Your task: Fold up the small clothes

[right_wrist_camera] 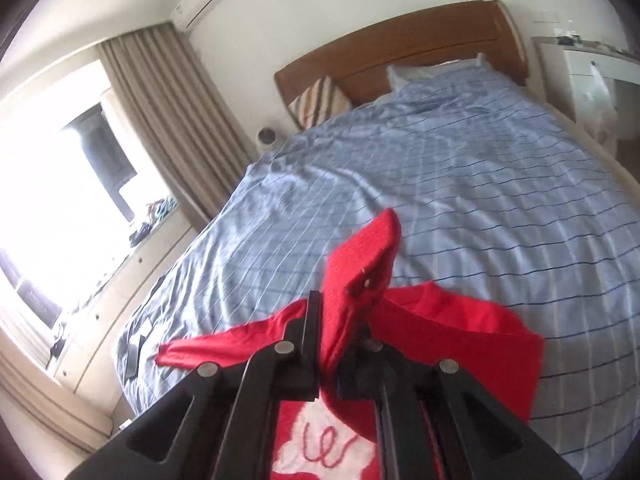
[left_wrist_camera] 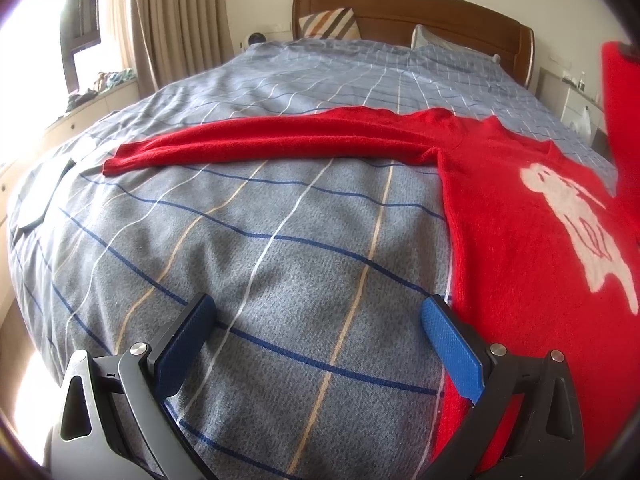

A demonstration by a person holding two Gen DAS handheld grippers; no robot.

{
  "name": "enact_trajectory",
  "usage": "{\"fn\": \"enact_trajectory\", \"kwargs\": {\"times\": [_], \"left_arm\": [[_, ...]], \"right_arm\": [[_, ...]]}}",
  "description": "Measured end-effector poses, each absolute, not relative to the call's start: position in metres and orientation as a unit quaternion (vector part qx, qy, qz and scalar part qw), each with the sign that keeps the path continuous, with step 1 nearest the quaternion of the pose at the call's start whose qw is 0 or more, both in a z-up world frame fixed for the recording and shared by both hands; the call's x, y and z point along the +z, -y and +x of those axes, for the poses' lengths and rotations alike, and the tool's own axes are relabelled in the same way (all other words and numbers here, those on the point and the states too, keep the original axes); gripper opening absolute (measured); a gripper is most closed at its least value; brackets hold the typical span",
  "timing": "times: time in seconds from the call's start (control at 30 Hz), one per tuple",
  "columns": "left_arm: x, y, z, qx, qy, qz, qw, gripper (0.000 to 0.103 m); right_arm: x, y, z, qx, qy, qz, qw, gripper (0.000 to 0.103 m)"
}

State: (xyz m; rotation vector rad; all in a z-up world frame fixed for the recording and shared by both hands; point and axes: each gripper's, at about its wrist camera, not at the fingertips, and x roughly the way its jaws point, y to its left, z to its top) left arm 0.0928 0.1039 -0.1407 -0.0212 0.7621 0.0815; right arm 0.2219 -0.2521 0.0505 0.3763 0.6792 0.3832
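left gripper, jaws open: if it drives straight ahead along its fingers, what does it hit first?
Probably the plaid bedspread: the left gripper points across bare cover, with the red sweater beside its right finger. Farther on, the outstretched sleeve crosses that line. Height above the bed is unclear.

We see a bed (left_wrist_camera: 280, 220) under a blue checked cover, its wooden headboard (left_wrist_camera: 412, 8) at top, beige curtains (left_wrist_camera: 168, 20) and a bright window (left_wrist_camera: 32, 60) upper left.
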Motion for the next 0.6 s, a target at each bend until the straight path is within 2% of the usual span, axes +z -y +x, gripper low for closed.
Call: {"fn": "enact_trajectory", "kwargs": {"times": [0.03, 0.07, 0.1, 0.27, 0.53, 0.6], "left_arm": [[-0.141, -0.103, 0.093, 0.04, -0.372, -0.008, 0.927, 0.103], [-0.141, -0.103, 0.093, 0.04, -0.372, -0.007, 0.927, 0.103], [-0.141, -0.103, 0.092, 0.039, -0.372, -0.007, 0.927, 0.103], [-0.141, -0.104, 0.092, 0.037, -0.375, -0.013, 0.926, 0.103], [-0.142, -0.103, 0.093, 0.039, -0.375, -0.01, 0.926, 0.103], [-0.142, -0.103, 0.093, 0.04, -0.375, -0.01, 0.926, 0.103]], "right_arm": [[0.033, 0.23, 0.223, 0.212, -0.348, 0.184, 0.894, 0.035], [0.017, 0.214, 0.229, 0.231, -0.37, 0.19, 0.88, 0.063], [0.005, 0.202, 0.232, 0.238, -0.384, 0.195, 0.871, 0.067], [-0.035, 0.206, 0.224, 0.235, -0.413, 0.198, 0.857, 0.068], [-0.127, 0.313, 0.194, 0.11, -0.522, 0.178, 0.827, 0.068], [-0.136, 0.34, 0.175, 0.081, -0.517, 0.177, 0.833, 0.058]]}}
